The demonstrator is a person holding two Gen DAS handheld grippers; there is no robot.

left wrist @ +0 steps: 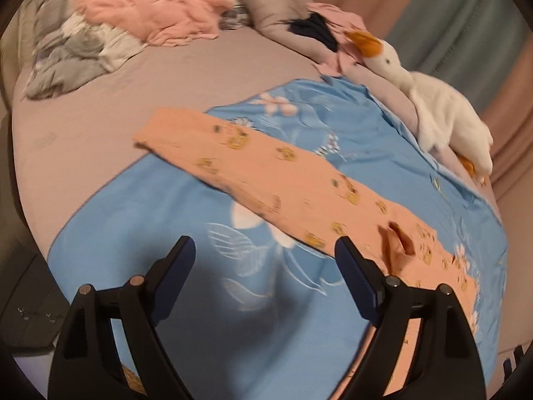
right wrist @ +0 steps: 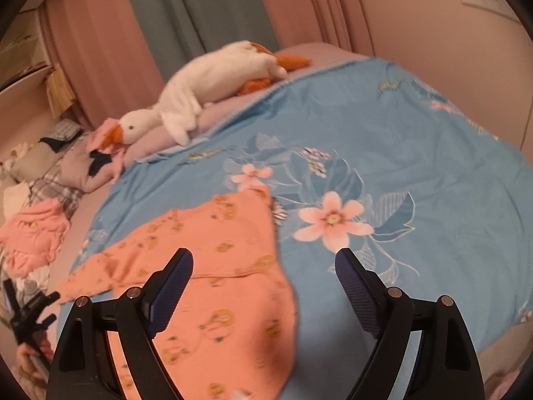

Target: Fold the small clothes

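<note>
Dim warm indoor light, motion blur throughout, fisheye bending, dark vignetted corners

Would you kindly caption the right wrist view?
Open right gripper above an orange duck-print garment on a blue floral sheet.

Orange garment (right wrist: 213,266) with yellow cartoon prints; blue sheet (right wrist: 399,166) with pink flowers; white plush goose (right wrist: 206,93), orange beak.
</note>
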